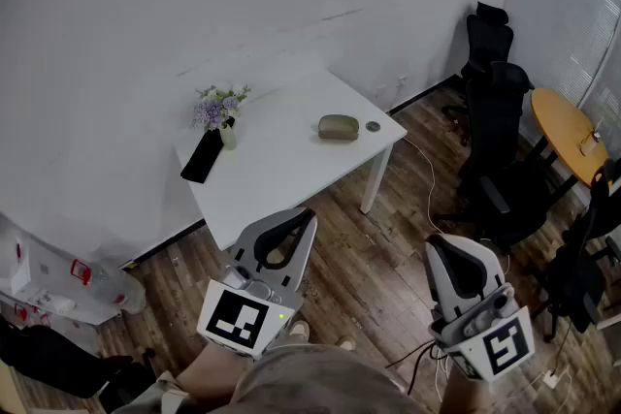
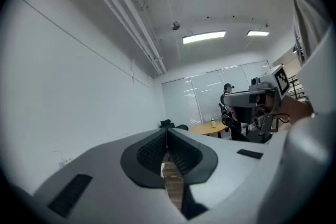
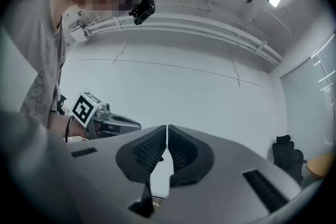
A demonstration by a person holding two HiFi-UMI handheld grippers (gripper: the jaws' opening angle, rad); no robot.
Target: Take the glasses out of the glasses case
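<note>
Office: black swivel chairs (image 1: pixel 495 102), white desk (image 1: pixel 281 165)

The glasses case (image 1: pixel 338 127) lies on the table (image 1: pixel 281 172), well right of the flower vase (image 1: pixel 225 119), office chairs (image 1: pixel 496 102) farther right.

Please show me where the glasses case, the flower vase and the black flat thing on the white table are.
glasses case (image 1: pixel 339 127), head view, middle of its top.
flower vase (image 1: pixel 228 135), head view, its lower part, the vase itself.
black flat thing (image 1: pixel 202 156), head view, middle of its top face.
</note>
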